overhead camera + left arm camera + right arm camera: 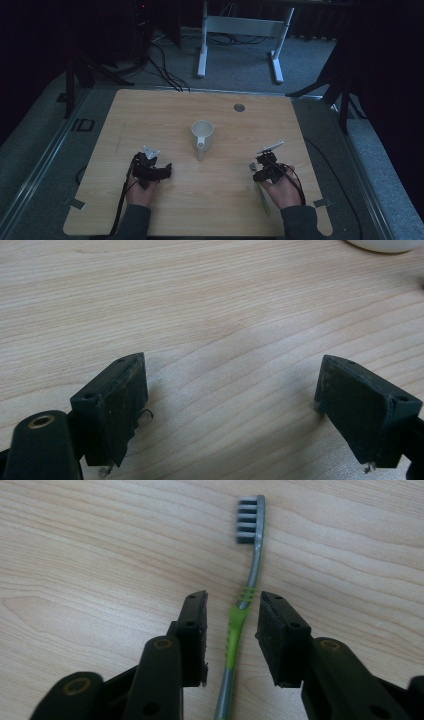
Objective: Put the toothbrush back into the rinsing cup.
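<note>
Now toothbrush (239, 625) between right hand-held gripper (232, 630) jaws, untouched.

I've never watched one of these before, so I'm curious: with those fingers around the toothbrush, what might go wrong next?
1. The right gripper is open, its fingers on either side of the toothbrush, which is thin and lies flat on the table. Closing may pinch it crookedly, or the fingers may scrape the wood.
2. If the brush is bound for the white mug, a careless swing could knock the mug over.
</note>
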